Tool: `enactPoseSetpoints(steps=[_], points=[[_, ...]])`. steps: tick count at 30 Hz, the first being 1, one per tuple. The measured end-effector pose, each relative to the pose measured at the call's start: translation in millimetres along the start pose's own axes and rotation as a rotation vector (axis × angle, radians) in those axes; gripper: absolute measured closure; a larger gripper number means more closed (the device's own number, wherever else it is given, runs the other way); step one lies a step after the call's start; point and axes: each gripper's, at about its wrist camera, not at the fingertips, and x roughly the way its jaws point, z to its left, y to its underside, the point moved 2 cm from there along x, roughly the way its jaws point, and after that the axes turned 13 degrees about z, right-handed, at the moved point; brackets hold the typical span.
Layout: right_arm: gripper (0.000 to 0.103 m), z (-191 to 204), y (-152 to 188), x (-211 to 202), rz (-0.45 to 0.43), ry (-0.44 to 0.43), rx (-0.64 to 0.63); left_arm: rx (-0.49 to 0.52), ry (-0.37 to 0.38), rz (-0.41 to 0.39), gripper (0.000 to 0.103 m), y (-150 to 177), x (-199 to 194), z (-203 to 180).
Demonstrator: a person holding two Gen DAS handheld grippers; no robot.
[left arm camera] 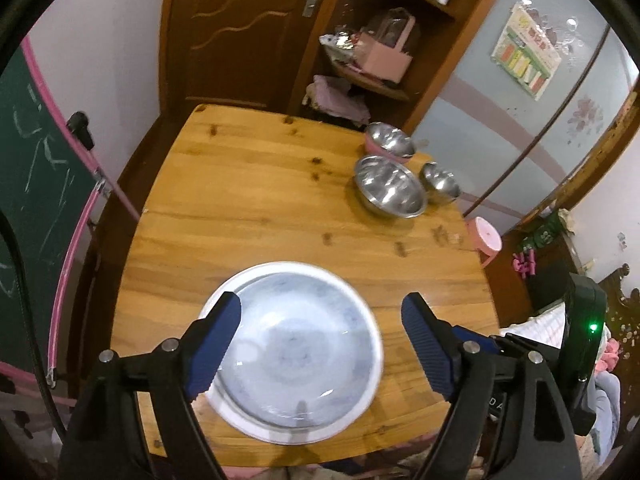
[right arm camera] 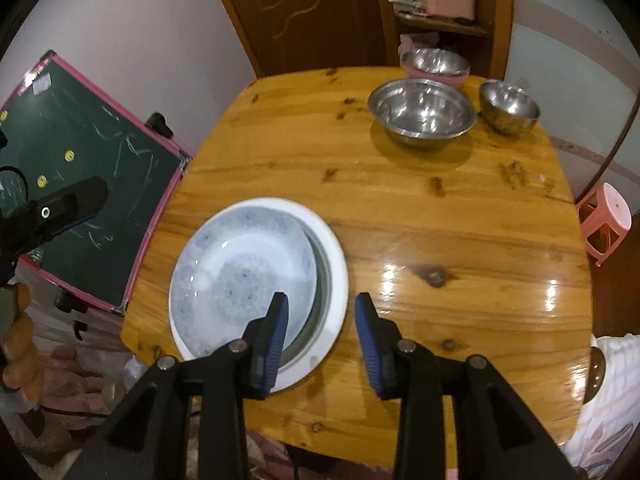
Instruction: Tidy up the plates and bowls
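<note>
I find the pale blue patterned ceramic plate stacked in a larger white plate near the wooden desk's front edge. My left gripper is released, holding nothing — right gripper likewise, above the stack. Three steel bowls sit at the far corner.

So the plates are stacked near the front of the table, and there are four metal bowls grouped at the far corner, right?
Not quite: there are three metal bowls, not four, as the right wrist view shows. One of them sits in a pink bowl. The rest holds: the plates are stacked near the front of the table.
</note>
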Motion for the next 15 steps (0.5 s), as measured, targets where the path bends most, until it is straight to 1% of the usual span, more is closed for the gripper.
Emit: enactPoseSetpoints(steps=[4,7,11,12,15], points=[[0.068,-14,-4,-30,-0.049,0.015,0.004,0.048,0.0,-0.03,0.019,-14,-13,-29],[0.068,-29,-14,-55,-0.088,0.027,0.006,0.091,-0.037,-0.051,0.019,-28,-18,-53],[0.067,-50,-31,-88,-0.144,0.051,0.013,0.123,-0.039,-0.062,0.019,-48,-23,-81],[0.067,-56,-36,-96,-0.154,0.059,0.016,0.128,-0.045,-0.07,0.019,-54,-24,-86],[0.059,-77,-53,-124,-0.199,0.077,0.042,0.15,-0.069,-0.098,0.019,-71,-28,-102]])
